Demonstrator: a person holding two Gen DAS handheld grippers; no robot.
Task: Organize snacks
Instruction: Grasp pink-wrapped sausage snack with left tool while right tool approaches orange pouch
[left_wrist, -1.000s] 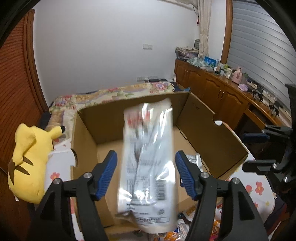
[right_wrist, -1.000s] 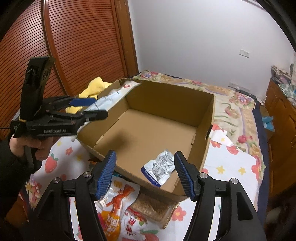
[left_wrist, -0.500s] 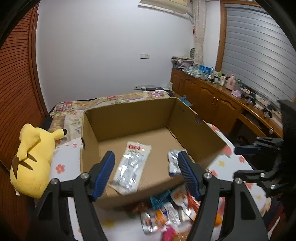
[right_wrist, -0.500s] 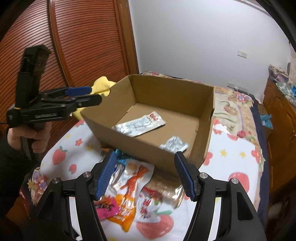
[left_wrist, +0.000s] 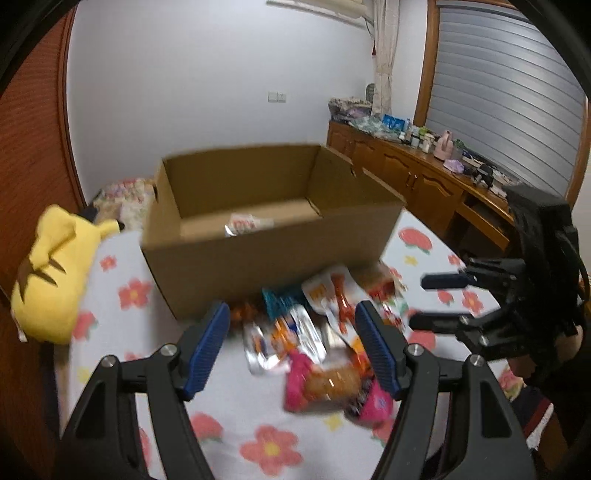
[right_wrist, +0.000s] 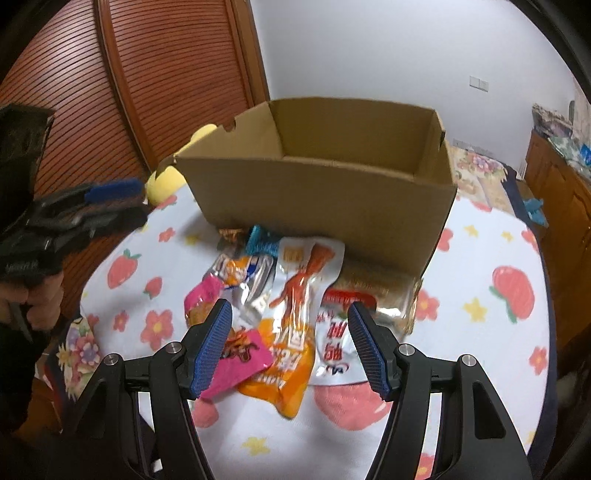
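**Cardboard box stands behind the snack pile, both tongs wide and empty**

Cardboard makes the landmark: an open brown box (left_wrist: 266, 236) sits on a cloth printed with flowers and strawberries (right_wrist: 491, 325). The snack packets (right_wrist: 288, 302) lie in a loose heap on the cloth just in front of the box's near wall, some touching its base.

The left gripper (left_wrist: 291, 347) hovers above the heap with its blue-padded fingers (left_wrist: 207, 347) spread wide and nothing between the pads. Seen past them, in front of the box, are a silver packet with orange print (left_wrist: 280, 339), a white pouch with an orange figure (left_wrist: 332, 295) and a pink packet (left_wrist: 321, 384); this view is blurred, so finer detail cannot be told. One silver packet (left_wrist: 245, 223) lies inside the box on its floor.

The right gripper (right_wrist: 290, 347) likewise stands wide and empty, pointing down at the heap from the side away from the box. Between its pads, lower on the cloth, lies an orange-and-white pouch (right_wrist: 291, 332); a bright pink packet (right_wrist: 240, 358) shows just beside its left pad, a white packet with red lettering (right_wrist: 334, 343) by its right pad, and a brown packet (right_wrist: 373, 295) against the box's base. A teal wrapper (right_wrist: 260, 242) sits nearest the box wall.

A yellow plush toy (left_wrist: 51, 273) lies to the left of the box. In the right wrist view, the person's hand (right_wrist: 33, 299) grips the left tool's handle, well to the left of the box.
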